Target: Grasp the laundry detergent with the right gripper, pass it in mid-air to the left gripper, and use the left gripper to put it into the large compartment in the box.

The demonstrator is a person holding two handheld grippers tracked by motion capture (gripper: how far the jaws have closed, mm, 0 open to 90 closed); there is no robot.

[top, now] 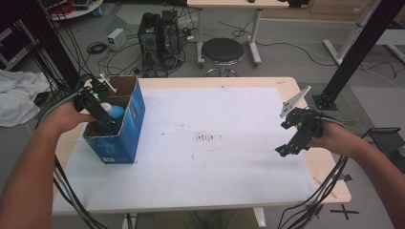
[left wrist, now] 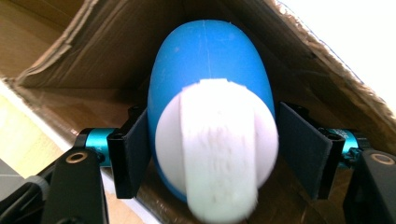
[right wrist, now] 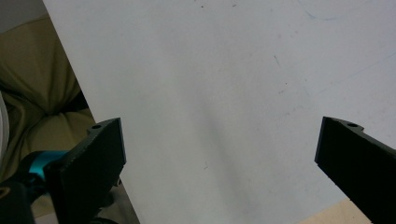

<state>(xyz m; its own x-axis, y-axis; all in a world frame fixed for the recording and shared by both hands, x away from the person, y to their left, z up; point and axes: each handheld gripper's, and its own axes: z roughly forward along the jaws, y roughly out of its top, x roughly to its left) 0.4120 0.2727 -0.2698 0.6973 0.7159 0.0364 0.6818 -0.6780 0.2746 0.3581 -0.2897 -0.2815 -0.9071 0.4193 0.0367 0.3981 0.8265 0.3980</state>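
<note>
A blue cardboard box [top: 128,128] stands open-topped at the table's left side. My left gripper [top: 107,121] reaches down into it. It is shut on a rounded blue bottle with a white cap [left wrist: 210,93], one black jaw pressing on each flank. That bottle [top: 116,112] sits high in the box's mouth, and brown box walls [left wrist: 93,51] surround it. My right gripper [top: 286,149] hovers over the right part of the white sheet [top: 215,143]. It is open, jaws wide apart, with nothing between them. In the right gripper view the right gripper [right wrist: 219,163] frames bare white sheet [right wrist: 210,70].
The white sheet covers most of the wooden table [top: 286,83] and has a faint brown stain [top: 207,138] at its middle. Beyond the far edge are a black stool [top: 222,50], a computer tower [top: 160,33] and floor cables. Cables hang off the near edge.
</note>
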